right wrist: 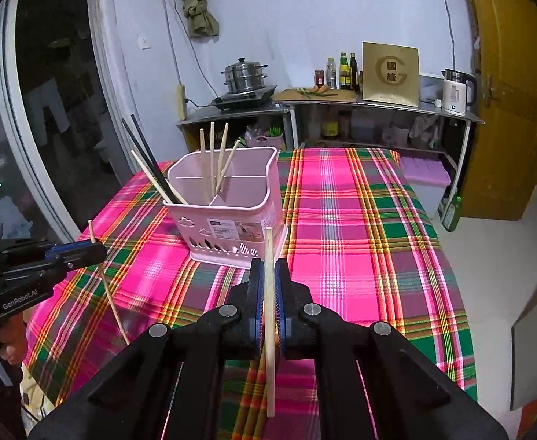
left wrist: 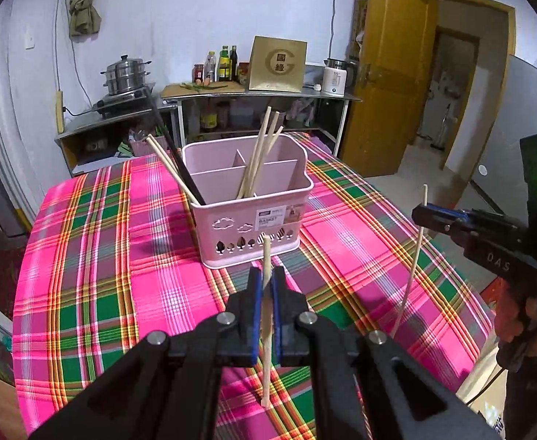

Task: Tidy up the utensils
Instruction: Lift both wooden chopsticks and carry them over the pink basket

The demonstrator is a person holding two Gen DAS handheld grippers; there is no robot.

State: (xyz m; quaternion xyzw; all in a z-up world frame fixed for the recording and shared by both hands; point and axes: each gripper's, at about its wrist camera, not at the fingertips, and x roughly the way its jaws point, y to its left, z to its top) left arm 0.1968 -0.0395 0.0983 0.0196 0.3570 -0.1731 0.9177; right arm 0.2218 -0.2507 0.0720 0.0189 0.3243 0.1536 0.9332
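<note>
A pink utensil basket point(left wrist: 250, 220) with dividers stands on the plaid tablecloth point(left wrist: 103, 256); it also shows in the right wrist view point(right wrist: 228, 216). Several wooden chopsticks point(left wrist: 257, 154) and black ones point(left wrist: 176, 157) lean inside it. My left gripper point(left wrist: 266, 275) is shut on an upright wooden chopstick point(left wrist: 266, 330), just in front of the basket. My right gripper point(right wrist: 269, 267) is shut on another upright wooden chopstick point(right wrist: 269, 330). Each gripper shows in the other's view, the right point(left wrist: 420, 214) at the right, the left point(right wrist: 96, 247) at the left.
Behind the table stand metal shelves with a steamer pot point(left wrist: 125, 75), bottles point(left wrist: 224, 62), a brown board point(left wrist: 277, 64) and a kettle point(left wrist: 336, 77). A yellow door point(left wrist: 389, 73) is open at the right. A purple box point(right wrist: 426, 172) sits past the table's far edge.
</note>
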